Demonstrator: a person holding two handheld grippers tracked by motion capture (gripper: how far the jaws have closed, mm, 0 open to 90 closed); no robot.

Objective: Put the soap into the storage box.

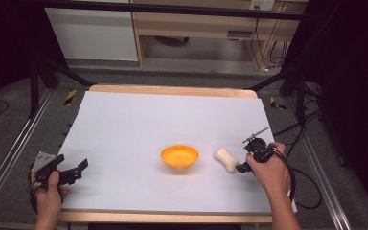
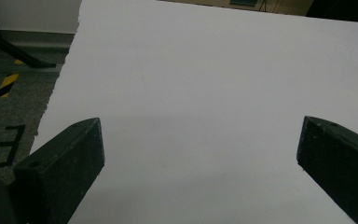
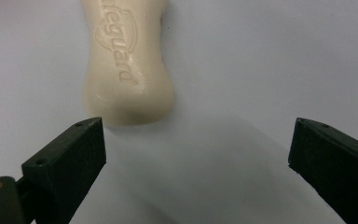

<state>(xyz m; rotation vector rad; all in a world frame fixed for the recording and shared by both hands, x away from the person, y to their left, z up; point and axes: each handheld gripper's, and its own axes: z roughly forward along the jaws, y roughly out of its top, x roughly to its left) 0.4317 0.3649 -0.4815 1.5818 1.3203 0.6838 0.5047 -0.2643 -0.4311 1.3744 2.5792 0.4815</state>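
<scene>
A cream bar of soap [image 1: 224,159] lies flat on the white sheet, just right of an orange bowl [image 1: 179,156] near the table's middle. My right gripper [image 1: 242,167] sits right beside the soap's near end, jaws wide open. In the right gripper view the soap [image 3: 127,60] lies just ahead of the jaw tips, toward the left jaw, with embossed lettering on top; the gripper [image 3: 196,140] holds nothing. My left gripper [image 1: 79,168] rests at the sheet's front left, open and empty; in its own view the gripper [image 2: 200,140] faces bare sheet.
The white sheet [image 1: 139,124] covers a wooden table [image 1: 172,90]. Metal frame rails run along both sides. Black cables lie on the floor at the right [image 1: 306,139]. Yellow-black tape marks [image 2: 8,84] sit on the floor left of the sheet.
</scene>
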